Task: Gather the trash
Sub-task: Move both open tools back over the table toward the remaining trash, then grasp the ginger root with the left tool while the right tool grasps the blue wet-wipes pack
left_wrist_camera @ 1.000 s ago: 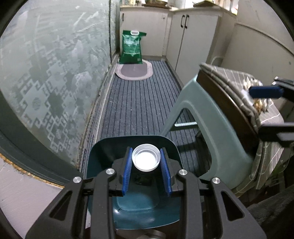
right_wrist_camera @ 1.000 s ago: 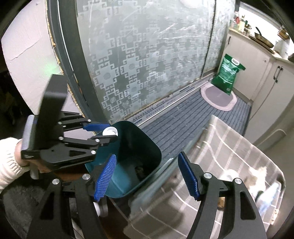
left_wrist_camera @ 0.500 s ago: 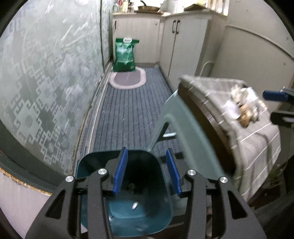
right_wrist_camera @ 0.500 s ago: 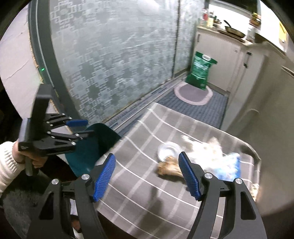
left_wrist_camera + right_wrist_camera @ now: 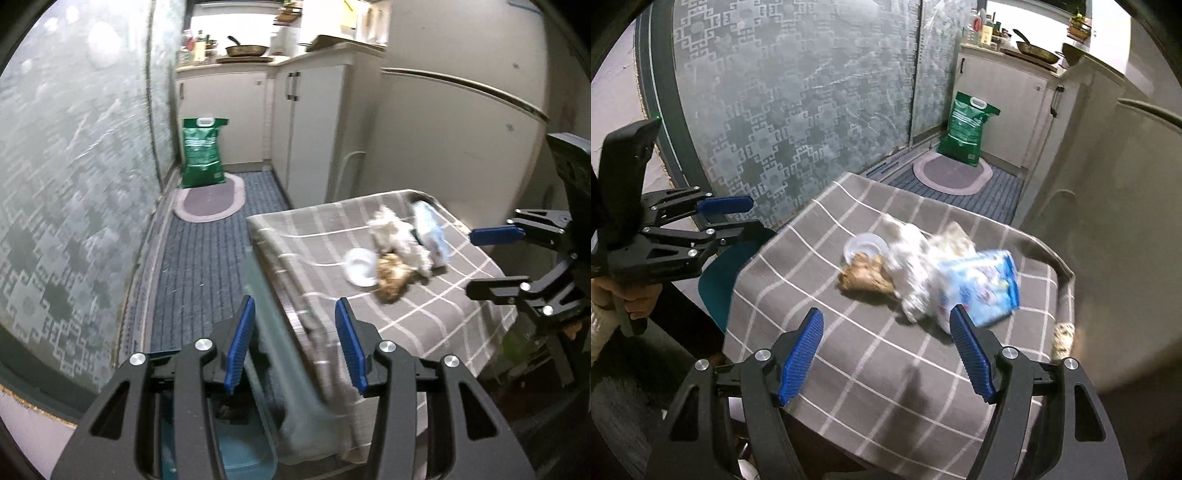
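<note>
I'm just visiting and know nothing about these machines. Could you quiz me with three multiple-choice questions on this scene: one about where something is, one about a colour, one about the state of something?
1. Where does the trash pile lie?
A. on the checked cloth
B. on the oval mat
C. on the kitchen counter

2. What colour is the big bag by the cupboards?
A. red
B. green
C. yellow

3. How are the right tongs?
A. clamped on a wrapper
B. shut, empty
C. open, empty

Answers:
1 A: the trash pile rests on the checked cloth.
2 B: the bag is green.
3 C: the right tongs stand apart with nothing between them.
</note>
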`<action>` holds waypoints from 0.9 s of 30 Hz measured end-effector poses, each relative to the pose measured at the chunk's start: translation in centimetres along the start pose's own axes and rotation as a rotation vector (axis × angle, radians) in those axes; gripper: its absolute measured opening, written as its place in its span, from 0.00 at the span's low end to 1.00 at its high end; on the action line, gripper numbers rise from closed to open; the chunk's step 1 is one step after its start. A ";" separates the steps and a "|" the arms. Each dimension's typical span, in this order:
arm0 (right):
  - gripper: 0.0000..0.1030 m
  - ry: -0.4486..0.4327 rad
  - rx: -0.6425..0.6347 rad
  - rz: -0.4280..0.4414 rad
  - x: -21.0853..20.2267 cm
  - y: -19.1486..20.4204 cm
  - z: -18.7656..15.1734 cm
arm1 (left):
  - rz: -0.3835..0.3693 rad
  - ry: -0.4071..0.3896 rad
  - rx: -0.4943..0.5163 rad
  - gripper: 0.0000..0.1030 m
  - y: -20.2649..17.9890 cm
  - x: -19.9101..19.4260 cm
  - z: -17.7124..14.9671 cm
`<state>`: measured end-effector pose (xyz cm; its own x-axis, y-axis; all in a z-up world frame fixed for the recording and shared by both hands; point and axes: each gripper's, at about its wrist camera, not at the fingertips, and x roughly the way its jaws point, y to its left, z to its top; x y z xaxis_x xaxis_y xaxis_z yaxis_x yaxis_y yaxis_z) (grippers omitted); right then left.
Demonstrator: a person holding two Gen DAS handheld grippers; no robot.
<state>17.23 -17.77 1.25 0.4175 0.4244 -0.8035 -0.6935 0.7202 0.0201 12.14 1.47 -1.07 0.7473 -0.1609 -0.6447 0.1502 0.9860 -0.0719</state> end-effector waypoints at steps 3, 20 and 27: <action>0.69 -0.004 0.010 -0.002 -0.5 -0.8 -0.7 | -0.043 0.009 0.027 0.45 -1.6 0.5 0.0; 0.69 0.018 0.071 0.019 -0.9 -4.1 -3.7 | -0.165 0.132 -0.018 0.42 -5.5 6.7 0.8; 0.69 0.008 0.079 0.027 -1.0 -5.0 -4.5 | -0.186 0.132 -0.042 0.42 -5.8 7.5 1.6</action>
<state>17.65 -24.22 -0.75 0.3940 0.4400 -0.8069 -0.6556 0.7499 0.0888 17.88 -5.52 -4.27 0.6180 -0.3358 -0.7109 0.2488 0.9413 -0.2283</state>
